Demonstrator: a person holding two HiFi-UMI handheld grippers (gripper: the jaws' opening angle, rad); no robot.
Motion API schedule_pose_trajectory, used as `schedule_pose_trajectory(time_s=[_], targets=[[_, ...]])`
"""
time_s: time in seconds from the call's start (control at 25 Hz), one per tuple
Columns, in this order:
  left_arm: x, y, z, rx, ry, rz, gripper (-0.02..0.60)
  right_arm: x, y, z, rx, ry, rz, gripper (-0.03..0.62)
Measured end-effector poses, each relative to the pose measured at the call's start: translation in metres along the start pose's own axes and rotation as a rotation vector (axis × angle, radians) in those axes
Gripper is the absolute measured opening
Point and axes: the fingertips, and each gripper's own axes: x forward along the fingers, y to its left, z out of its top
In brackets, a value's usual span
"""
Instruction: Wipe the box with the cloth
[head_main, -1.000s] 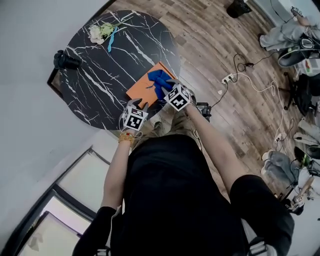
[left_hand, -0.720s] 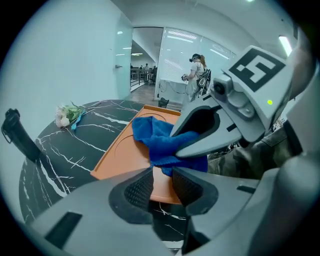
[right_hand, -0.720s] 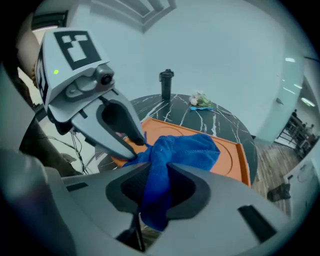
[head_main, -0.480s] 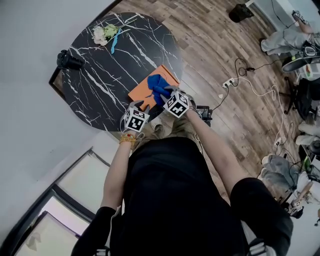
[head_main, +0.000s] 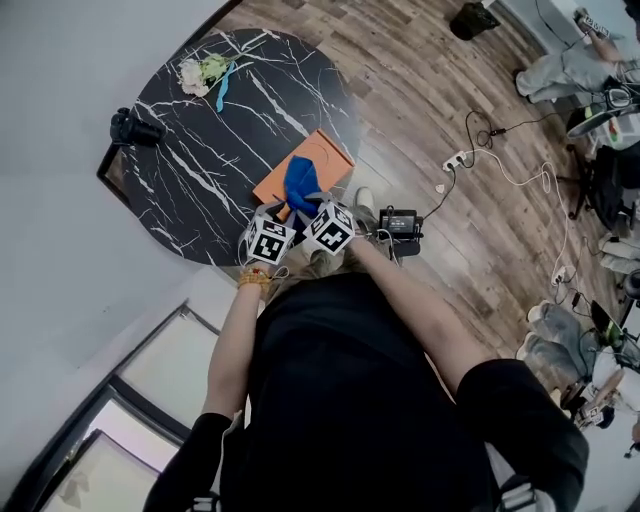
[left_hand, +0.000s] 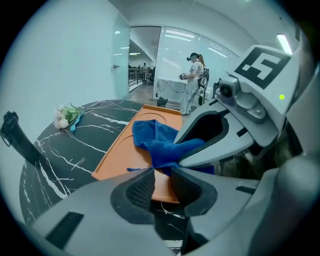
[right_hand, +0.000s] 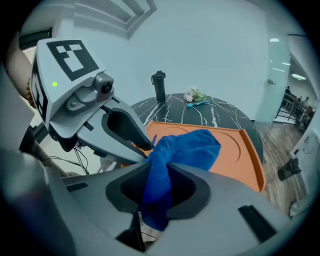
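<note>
Nearest, the right tongs (right_hand: 157, 186) were clamped on the blue cloth (right_hand: 192, 144) at a bunched fold. A short tail hung below the pads, and the rest lay on the orange box (right_hand: 239, 150). The left tongs (left_hand: 161, 181) sat just beside them. Their jaws had just been closing to a narrow gap that showed the box's near edge, with no pad seen pressing it. The cloth looked soft, light and limp, best held at a thick fold so it drags flat. The box looked stiff, shallow and light, likely to slide on the glossy tabletop (head_main: 200, 160) unless steadied at its near rim. The head view hid both pairs of jaws under the marker cubes but placed the box at the tabletop's near edge. Only the right tongs' view showed the hanging tail. Farther off were flowers (head_main: 200, 70) and a dark bottle (right_hand: 159, 86).
</note>
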Motion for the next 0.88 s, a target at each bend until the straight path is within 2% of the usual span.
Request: schedule_pose_trajectory(time_s=[0.12, 0.16, 0.2, 0.24, 0.32, 0.36, 0.4, 0.48, 0.6, 0.68, 0.88], targets=[[0.0, 0.0, 0.001, 0.004, -0.007, 0.003, 0.1, -0.004, -0.003, -0.005, 0.018, 0.016, 0.034, 0.08], [0.0, 0.0, 0.001, 0.005, -0.012, 0.008, 0.1, -0.005, -0.006, -0.006, 0.068, 0.012, 0.051, 0.08], [0.0, 0.0, 0.001, 0.005, -0.016, 0.015, 0.1, -0.008, -0.008, -0.005, 0.168, -0.019, 0.082, 0.08], [-0.001, -0.001, 0.001, 0.003, -0.021, 0.023, 0.1, -0.014, -0.012, 0.0, 0.31, -0.085, 0.13, 0.08], [-0.005, 0.0, 0.003, -0.023, -0.041, 0.038, 0.109, -0.037, -0.021, 0.024, 0.589, -0.288, 0.226, 0.08], [-0.01, 0.002, 0.005, -0.051, -0.066, 0.048, 0.12, -0.051, -0.026, 0.038, 0.657, -0.391, 0.248, 0.08], [-0.017, 0.006, 0.008, -0.086, -0.106, 0.061, 0.123, -0.064, -0.03, 0.052, 0.668, -0.477, 0.25, 0.08], [-0.038, 0.018, 0.019, -0.155, -0.218, 0.092, 0.123, -0.084, -0.031, 0.075, 0.583, -0.585, 0.226, 0.08], [-0.077, 0.034, 0.041, -0.218, -0.382, 0.132, 0.123, -0.096, -0.022, 0.092, 0.428, -0.609, 0.178, 0.078], [-0.093, 0.039, 0.045, -0.23, -0.423, 0.154, 0.123, -0.097, -0.014, 0.094, 0.387, -0.598, 0.161, 0.078], [-0.104, 0.04, 0.037, -0.245, -0.431, 0.176, 0.123, -0.101, -0.011, 0.093, 0.4, -0.593, 0.143, 0.078]])
